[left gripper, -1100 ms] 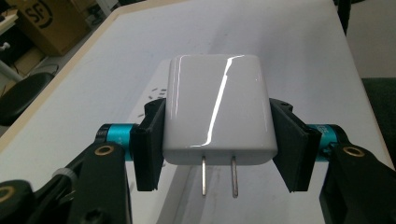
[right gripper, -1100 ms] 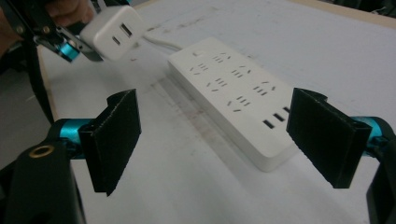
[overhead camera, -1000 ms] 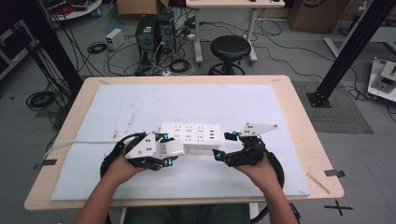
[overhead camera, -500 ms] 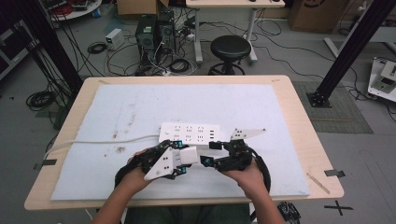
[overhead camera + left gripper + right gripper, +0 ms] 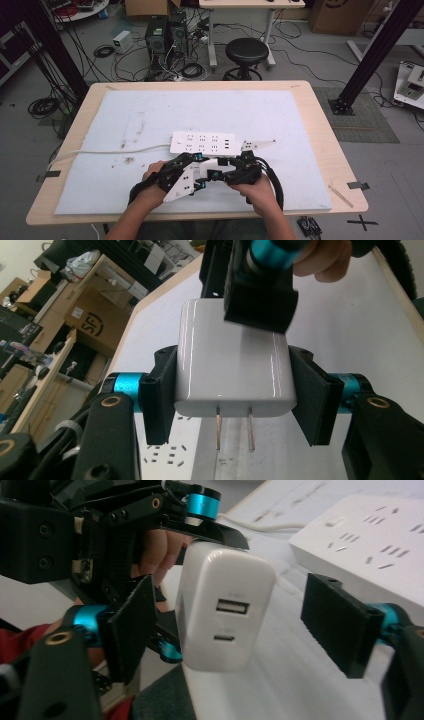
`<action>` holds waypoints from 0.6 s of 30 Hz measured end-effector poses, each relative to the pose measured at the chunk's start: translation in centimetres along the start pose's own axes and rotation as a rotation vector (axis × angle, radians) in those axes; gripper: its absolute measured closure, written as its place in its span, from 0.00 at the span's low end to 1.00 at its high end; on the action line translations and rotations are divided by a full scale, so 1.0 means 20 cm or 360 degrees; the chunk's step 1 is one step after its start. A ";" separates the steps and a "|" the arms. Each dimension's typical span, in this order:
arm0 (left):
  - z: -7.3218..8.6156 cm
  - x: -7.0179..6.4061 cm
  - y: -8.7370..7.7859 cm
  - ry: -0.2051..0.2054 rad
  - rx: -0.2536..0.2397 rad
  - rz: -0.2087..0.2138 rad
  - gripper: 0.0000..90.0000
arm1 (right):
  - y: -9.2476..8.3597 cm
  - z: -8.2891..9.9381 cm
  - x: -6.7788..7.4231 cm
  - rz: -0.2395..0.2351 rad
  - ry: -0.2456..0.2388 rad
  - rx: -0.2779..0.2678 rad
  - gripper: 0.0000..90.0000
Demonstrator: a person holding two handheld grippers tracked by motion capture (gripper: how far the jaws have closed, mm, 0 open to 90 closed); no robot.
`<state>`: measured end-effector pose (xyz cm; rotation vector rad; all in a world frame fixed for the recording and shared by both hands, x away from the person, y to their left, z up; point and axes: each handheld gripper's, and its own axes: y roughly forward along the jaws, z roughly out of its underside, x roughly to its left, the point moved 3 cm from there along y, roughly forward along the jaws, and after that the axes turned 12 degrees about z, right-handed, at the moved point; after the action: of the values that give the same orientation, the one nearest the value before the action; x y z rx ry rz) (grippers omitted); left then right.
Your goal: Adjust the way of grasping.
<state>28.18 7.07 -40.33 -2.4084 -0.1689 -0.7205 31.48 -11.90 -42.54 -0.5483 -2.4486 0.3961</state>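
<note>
A white USB charger (image 5: 230, 355) sits clamped between the jaws of my left gripper (image 5: 235, 390), its two metal prongs pointing toward that camera. In the high view the charger (image 5: 214, 164) hangs just in front of the white power strip (image 5: 202, 142), between my left gripper (image 5: 199, 174) and my right gripper (image 5: 227, 172). My right gripper (image 5: 235, 625) stands open around the charger (image 5: 225, 610). Its left pad is close to the charger's side and its right pad is well clear. The charger's USB ports face that camera. The power strip (image 5: 380, 535) lies behind.
The power strip's white cable (image 5: 115, 150) runs left across the pale mat (image 5: 150, 115) and off the wooden table (image 5: 320, 125). A black stool (image 5: 245, 50) and computer gear stand on the floor beyond the far edge.
Both hands have drawn together in front of the power strip. The two grippers, which were apart at its ends, now meet around the charger.
</note>
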 end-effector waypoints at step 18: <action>0.00 0.00 0.02 0.0018 0.0022 0.0007 0.46 | 0.03 0.01 -0.03 -0.0211 0.0147 0.0017 0.70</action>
<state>28.24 6.67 -40.54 -2.3904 -0.1632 -0.7287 31.95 -11.80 -43.28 -0.3878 -2.3766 0.3223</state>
